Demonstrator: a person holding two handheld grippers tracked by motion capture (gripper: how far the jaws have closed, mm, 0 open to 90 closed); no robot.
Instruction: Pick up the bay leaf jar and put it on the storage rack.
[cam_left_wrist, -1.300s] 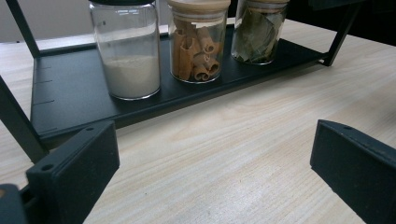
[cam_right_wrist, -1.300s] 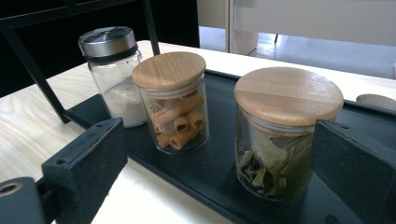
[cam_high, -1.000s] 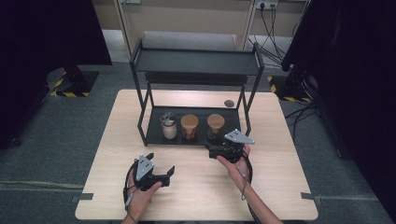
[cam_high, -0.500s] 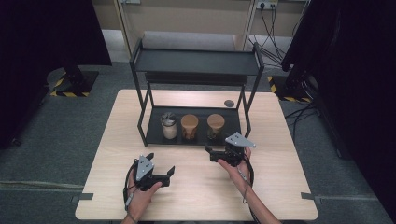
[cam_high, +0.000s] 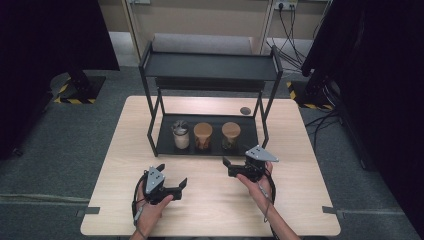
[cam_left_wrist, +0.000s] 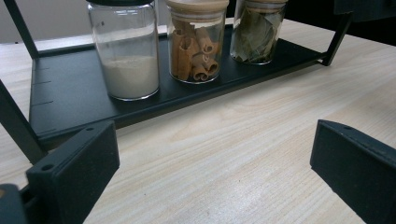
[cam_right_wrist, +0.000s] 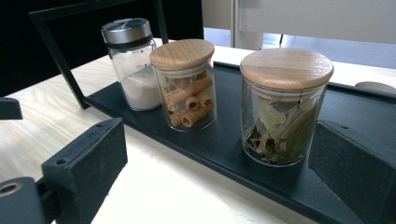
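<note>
You had the right gripper (cam_high: 231, 167) up at the front edge of the black rack (cam_high: 210, 67), jaws spread wide with nothing between them, aimed at the bay-leaf jar (cam_right_wrist: 281, 105). That jar sat on the rack's bottom tray (cam_high: 165, 145), rightmost of three, at about 12 o'clock from the right gripper and just beyond it. In the right gripper view it stood between the jaws but farther off, not touched. Looked like the approach step; grasp not yet made.

Next move, as I read it: push forward over the tray lip, keep the jaws level around the glass below the wooden lid, and stay clear of the cinnamon jar (cam_right_wrist: 184, 81) just at 9 o'clock of it. The jar of white powder (cam_right_wrist: 133, 63) was further along at 9.

Left gripper (cam_high: 172, 186) rested low on the table at 7 o'clock of the rack, jaws also wide, empty.

Surface was a pale wood table (cam_high: 300, 200), a small round disc (cam_high: 245, 110) at 1 o'clock behind the rack. Grey carpet floor (cam_high: 60, 150), dark stands either side, cables (cam_high: 292, 30) at the far wall.
</note>
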